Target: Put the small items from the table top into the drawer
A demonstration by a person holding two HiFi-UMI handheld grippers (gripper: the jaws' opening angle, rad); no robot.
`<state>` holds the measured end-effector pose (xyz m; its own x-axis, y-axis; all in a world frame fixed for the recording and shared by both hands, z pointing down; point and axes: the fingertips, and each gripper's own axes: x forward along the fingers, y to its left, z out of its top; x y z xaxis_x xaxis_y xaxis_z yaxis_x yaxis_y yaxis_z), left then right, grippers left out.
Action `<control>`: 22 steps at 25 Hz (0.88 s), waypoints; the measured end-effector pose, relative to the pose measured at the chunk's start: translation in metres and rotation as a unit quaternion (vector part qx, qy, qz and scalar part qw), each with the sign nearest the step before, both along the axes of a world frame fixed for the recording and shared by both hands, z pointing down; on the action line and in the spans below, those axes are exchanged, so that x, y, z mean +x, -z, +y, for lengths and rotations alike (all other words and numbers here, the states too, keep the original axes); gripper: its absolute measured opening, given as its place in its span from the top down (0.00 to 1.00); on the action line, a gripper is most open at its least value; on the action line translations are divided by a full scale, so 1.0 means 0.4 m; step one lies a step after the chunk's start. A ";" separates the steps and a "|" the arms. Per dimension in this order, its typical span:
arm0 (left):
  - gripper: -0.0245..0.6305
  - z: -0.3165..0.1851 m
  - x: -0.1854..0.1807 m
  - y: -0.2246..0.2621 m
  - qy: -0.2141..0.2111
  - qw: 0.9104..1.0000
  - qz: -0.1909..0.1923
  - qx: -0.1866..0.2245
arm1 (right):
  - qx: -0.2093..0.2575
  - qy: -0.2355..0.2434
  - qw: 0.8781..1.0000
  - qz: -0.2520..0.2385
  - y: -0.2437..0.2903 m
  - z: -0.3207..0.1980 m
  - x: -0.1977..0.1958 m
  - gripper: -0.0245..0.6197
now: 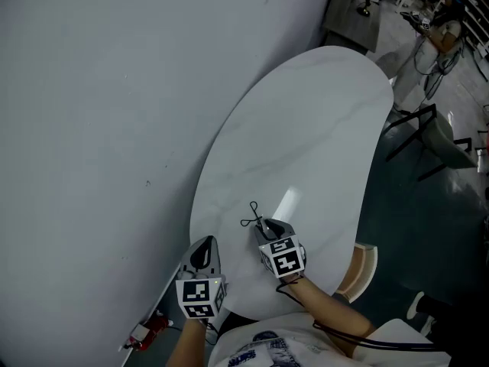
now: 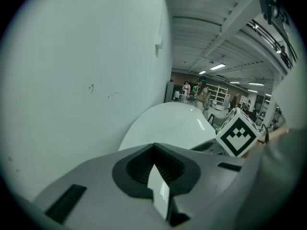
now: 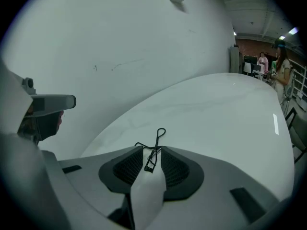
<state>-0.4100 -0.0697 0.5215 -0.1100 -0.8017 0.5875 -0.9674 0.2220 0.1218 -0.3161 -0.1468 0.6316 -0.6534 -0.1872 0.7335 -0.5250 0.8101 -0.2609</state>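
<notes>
Clip [image 3: 150,163] lies between jaws of the open right gripper [image 3: 152,148]; its thin wire could skid aside on closing; left gripper [image 2: 153,146] closed, empty.

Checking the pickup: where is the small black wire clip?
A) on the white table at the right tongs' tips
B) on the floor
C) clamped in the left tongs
A: the wire clip lies on the white table, its near end between the open right tongs; the left tongs hold nothing.
</notes>
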 end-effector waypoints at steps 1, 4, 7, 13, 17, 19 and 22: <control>0.93 -0.001 -0.001 -0.003 0.001 1.000 0.000 0.000 | -0.002 0.001 1.000 0.003 -0.008 0.000 -0.002 0.77; 0.93 -0.004 -0.001 -0.007 0.001 1.000 0.002 -0.003 | -0.005 0.003 1.000 0.010 -0.022 -0.006 -0.001 0.77; 0.93 -0.001 -0.004 -0.012 0.001 1.000 0.002 -0.008 | -0.010 0.006 1.000 0.014 -0.031 -0.005 -0.005 0.77; 0.93 0.012 -0.009 -0.008 0.004 1.000 0.000 -0.008 | -0.002 0.008 1.000 0.025 -0.037 -0.002 -0.006 0.82; 0.93 0.025 -0.012 -0.007 0.006 1.000 0.000 -0.007 | 0.003 0.005 0.999 0.032 -0.038 0.002 0.002 0.87; 0.93 0.031 -0.011 -0.004 0.005 1.000 0.001 -0.006 | 0.004 0.001 1.000 0.031 -0.030 0.006 0.006 0.88; 0.93 0.042 0.000 0.009 -0.001 1.000 0.002 -0.001 | 0.007 -0.007 1.000 0.029 -0.011 0.017 0.021 0.89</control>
<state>-0.4100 -0.0529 0.5178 -0.1059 -0.8003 0.5902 -0.9676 0.2198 0.1244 -0.3078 -0.1399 0.6361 -0.6076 -0.2069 0.7668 -0.5503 0.8059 -0.2186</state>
